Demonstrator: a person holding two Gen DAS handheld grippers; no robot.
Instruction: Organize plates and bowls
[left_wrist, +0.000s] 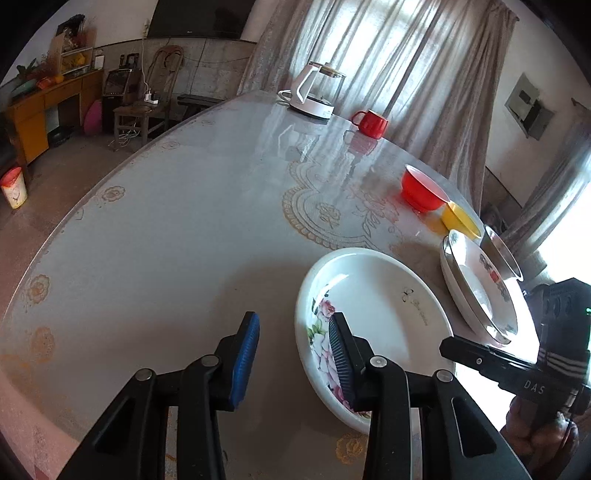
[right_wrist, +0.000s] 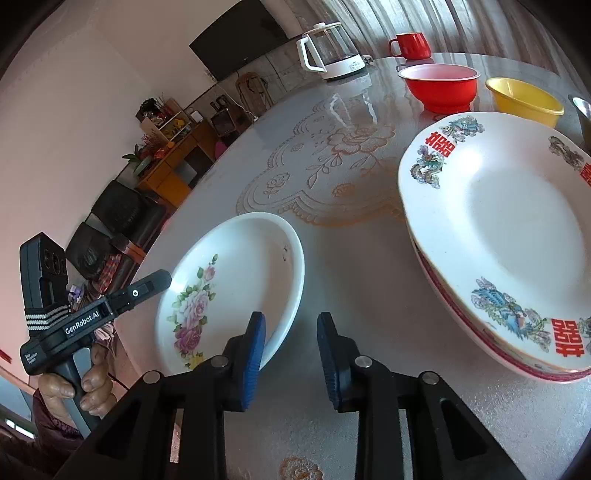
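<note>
Rose plate (right_wrist: 236, 280) between both open claws

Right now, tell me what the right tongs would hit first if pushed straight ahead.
Probably bare table: the right tongs are open and aimed down into the gap between the rose plate and the stacked plates. The rose plate's rim sits just beside the left pad; depth is unclear.
</note>
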